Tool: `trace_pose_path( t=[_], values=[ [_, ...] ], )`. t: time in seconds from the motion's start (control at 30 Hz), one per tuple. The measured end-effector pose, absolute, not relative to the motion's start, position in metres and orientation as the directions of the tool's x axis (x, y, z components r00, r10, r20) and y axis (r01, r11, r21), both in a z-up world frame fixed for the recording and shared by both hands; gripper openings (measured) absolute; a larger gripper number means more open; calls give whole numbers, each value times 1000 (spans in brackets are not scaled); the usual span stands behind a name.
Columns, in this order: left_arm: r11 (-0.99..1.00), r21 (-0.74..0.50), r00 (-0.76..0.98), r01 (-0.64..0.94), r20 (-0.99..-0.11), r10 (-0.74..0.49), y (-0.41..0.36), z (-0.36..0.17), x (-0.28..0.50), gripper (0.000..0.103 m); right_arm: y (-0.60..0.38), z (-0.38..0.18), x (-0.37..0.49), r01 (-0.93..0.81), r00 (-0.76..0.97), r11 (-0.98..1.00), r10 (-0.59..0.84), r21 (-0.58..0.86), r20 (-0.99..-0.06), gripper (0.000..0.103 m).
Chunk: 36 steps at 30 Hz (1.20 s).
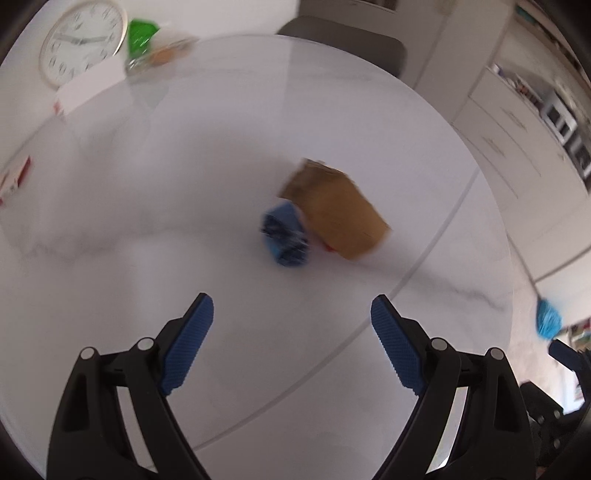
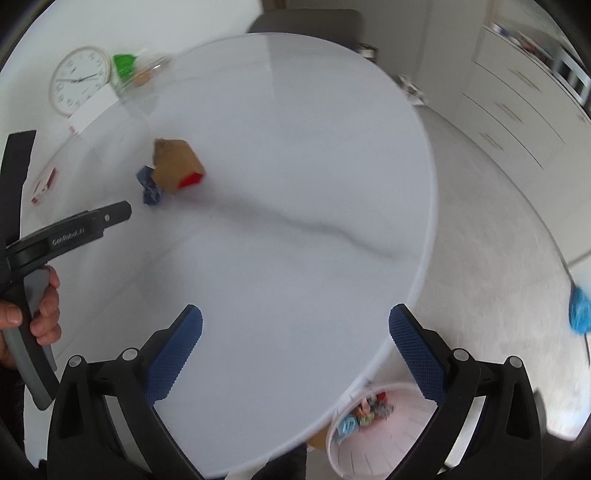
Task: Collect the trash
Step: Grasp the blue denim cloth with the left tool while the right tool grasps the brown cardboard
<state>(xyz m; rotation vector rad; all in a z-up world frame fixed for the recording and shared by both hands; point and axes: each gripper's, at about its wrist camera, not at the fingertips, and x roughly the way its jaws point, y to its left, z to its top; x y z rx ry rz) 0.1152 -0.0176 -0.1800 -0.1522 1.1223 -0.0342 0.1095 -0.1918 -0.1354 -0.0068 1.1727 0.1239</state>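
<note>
A crumpled blue wrapper [image 1: 286, 236] lies on the round white marble table [image 1: 184, 206], touching a brown cardboard box [image 1: 336, 210] with a red end. My left gripper [image 1: 291, 325] is open and empty, a little short of the wrapper. In the right wrist view the wrapper [image 2: 149, 188] and box [image 2: 177, 164] lie at the far left. My right gripper [image 2: 295, 332] is open and empty above the table's near right edge. The left gripper's finger [image 2: 92, 221] shows at the left, held by a hand.
A white bin [image 2: 384, 432] holding several scraps stands on the floor under the table's near edge. A wall clock [image 1: 83, 40], a green item [image 1: 142, 33], a white card and a red-and-white pack [image 1: 14, 177] sit at the far left. A blue mop head [image 2: 580, 310] lies on the floor.
</note>
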Motion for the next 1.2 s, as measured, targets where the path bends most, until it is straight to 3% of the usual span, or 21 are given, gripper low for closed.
trace_pose_path(
  t=[0.27, 0.33, 0.53, 0.6, 0.7, 0.83, 1.0, 1.2],
  values=[
    [983, -169, 404, -68, -906, -127, 17, -191, 119, 84, -107, -152, 205, -310, 361, 948, 188, 72, -914, 100],
    [983, -165, 397, -80, -910, -121, 17, -194, 123, 79, -90, -157, 226, -346, 355, 936, 202, 73, -913, 97],
    [980, -183, 393, -78, -909, -138, 27, -201, 135, 79, -63, -184, 265, -393, 293, 914, 222, 95, -930, 81],
    [979, -188, 391, -75, -909, -145, 27, -201, 139, 79, -63, -193, 270, -399, 257, 909, 237, 120, -937, 58],
    [981, -185, 395, -57, -907, -148, 24, -203, 147, 79, -72, -193, 269, -389, 260, 910, 261, 147, -930, 47],
    [987, -161, 400, -8, -905, -145, 6, -208, 158, 79, -95, -183, 263, -340, 289, 927, 266, 161, -920, 39],
    [991, -132, 378, 8, -917, -125, -12, -224, 174, 78, -146, -164, 245, -242, 336, 955, 249, 172, -908, 38],
    [995, -101, 362, -12, -928, -90, -20, -235, 187, 51, -194, -149, 214, -140, 365, 973, 224, 184, -904, 39]
  ],
)
